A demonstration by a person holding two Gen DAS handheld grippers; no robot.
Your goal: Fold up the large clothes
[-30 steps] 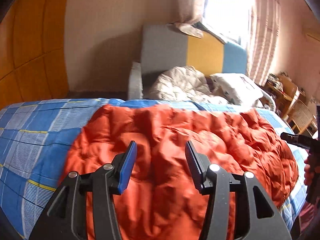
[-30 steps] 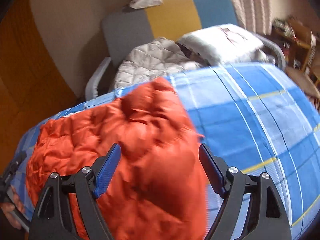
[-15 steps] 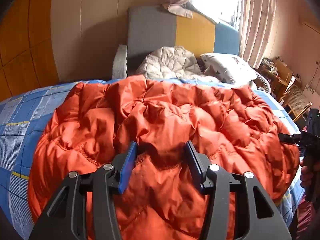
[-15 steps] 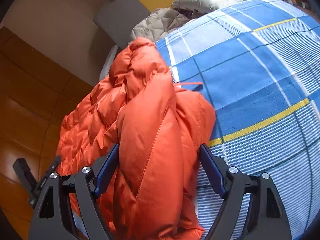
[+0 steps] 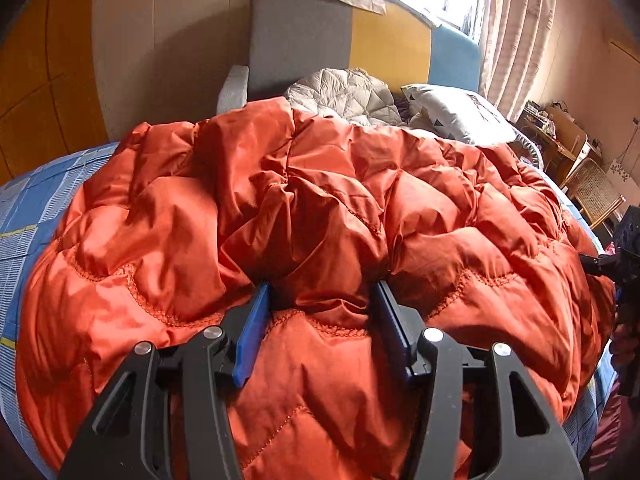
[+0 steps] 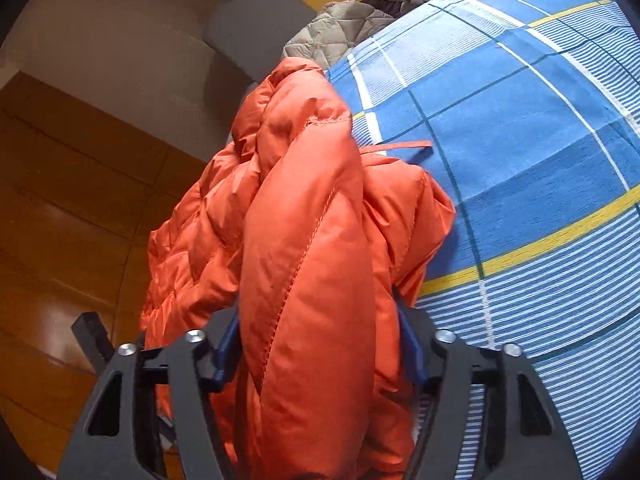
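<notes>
An orange quilted down jacket [image 5: 320, 208] lies spread and rumpled across the bed. My left gripper [image 5: 322, 300] is pushed into its near edge, its blue pads pressing a bunched fold of fabric between them. My right gripper [image 6: 318, 320] has a thick padded fold of the same jacket [image 6: 304, 208] filling the space between its fingers, at the jacket's other end. The right gripper also shows at the right edge of the left wrist view [image 5: 624, 264].
The bed has a blue, white and yellow checked sheet [image 6: 520, 128]. A grey, yellow and blue sofa [image 5: 360, 40] with a pale quilt [image 5: 348, 92] and a pillow [image 5: 452, 112] stands behind. Wooden chairs [image 5: 592, 192] stand at the right, curtains [image 5: 516, 24] by the window.
Both grippers have moved down onto the jacket. The right jaws have narrowed around a thick fold, and the left pads now press into the near edge.
</notes>
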